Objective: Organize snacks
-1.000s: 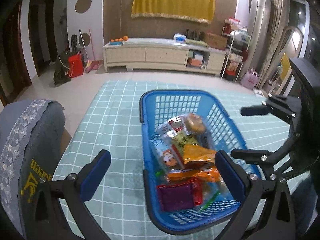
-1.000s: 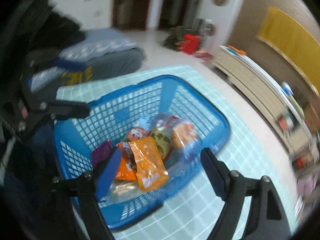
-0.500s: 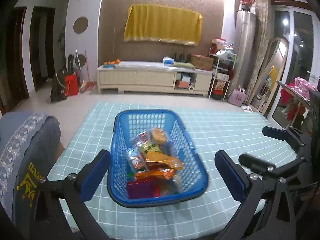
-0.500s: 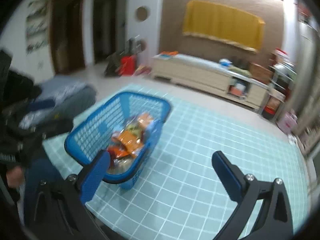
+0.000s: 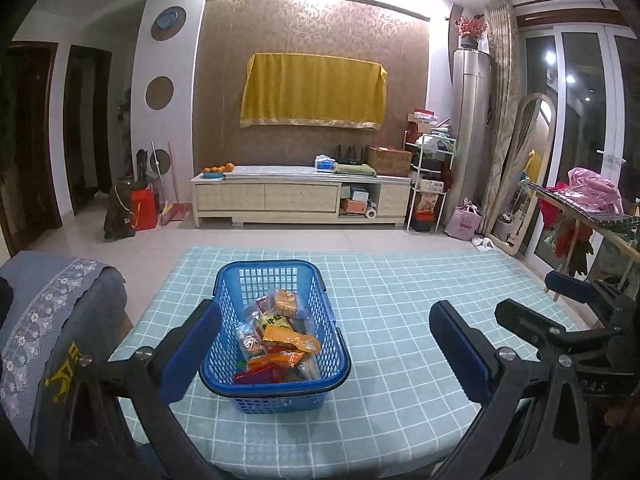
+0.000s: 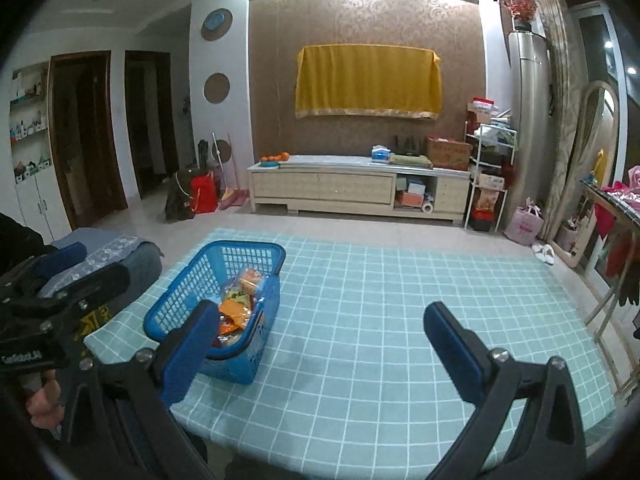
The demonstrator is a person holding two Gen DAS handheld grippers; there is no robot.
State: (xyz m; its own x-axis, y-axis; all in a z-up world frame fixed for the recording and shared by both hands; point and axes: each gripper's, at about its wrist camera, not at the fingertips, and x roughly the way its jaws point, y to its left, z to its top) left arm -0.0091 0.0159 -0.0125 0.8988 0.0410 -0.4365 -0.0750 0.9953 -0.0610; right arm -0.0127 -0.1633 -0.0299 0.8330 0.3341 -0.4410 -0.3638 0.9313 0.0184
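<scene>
Two grippers hang above the table (image 5: 400, 320), and neither has anything in it. The left gripper (image 5: 326, 342) has its blue pads spread wide; the basket (image 5: 276, 394) appears between them only because it stands farther off on the checked cloth, and the pads touch nothing. The right gripper (image 6: 316, 346) stands just as wide apart, with bare cloth between its fingers and nothing gripped. The blue plastic basket sits toward the left side of the table, handle folded down on its rim, filled with snack packets (image 5: 280, 336) in orange, red and clear wrappers. In the right wrist view the basket (image 6: 180, 300) lies left of that gripper, partly behind its left pad, apart from it
</scene>
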